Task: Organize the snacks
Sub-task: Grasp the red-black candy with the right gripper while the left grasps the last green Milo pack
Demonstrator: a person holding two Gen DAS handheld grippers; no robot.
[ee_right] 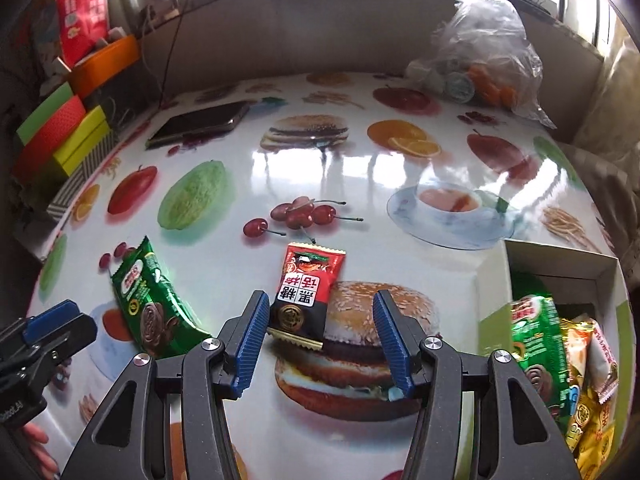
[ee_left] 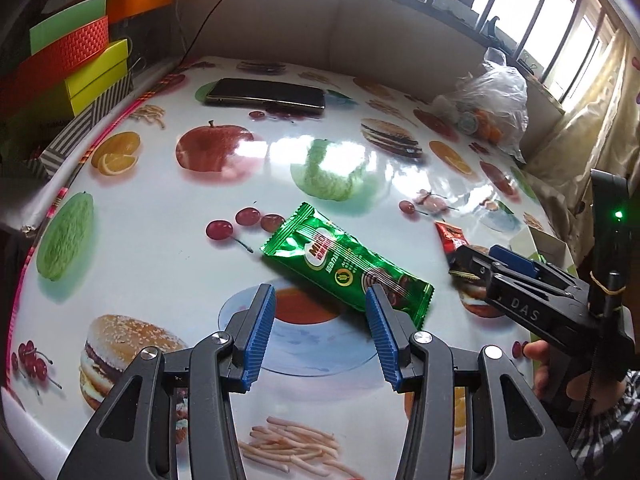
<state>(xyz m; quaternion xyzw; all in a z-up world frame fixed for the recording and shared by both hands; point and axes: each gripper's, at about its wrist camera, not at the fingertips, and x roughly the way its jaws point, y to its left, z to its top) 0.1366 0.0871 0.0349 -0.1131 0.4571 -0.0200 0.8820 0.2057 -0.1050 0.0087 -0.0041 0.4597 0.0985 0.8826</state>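
A green Milo snack packet (ee_left: pixel 346 266) lies flat on the fruit-print table, just beyond my open, empty left gripper (ee_left: pixel 320 306); its near end touches or sits beside the right fingertip. It also shows in the right wrist view (ee_right: pixel 154 304). A red-and-black snack packet (ee_right: pixel 306 294) lies just ahead of my open, empty right gripper (ee_right: pixel 318 310), close to its left finger. The same packet (ee_left: pixel 452 238) and the right gripper (ee_left: pixel 476 262) show at the right of the left wrist view. A white box (ee_right: pixel 560 264) at right holds several snack packets (ee_right: pixel 538 344).
A black phone (ee_left: pixel 266 95) lies at the table's far side. A clear plastic bag (ee_right: pixel 480 56) with items stands at the back right. Coloured boxes (ee_left: pixel 76 64) are stacked off the left edge. The left gripper (ee_right: pixel 52 330) shows at the lower left of the right wrist view.
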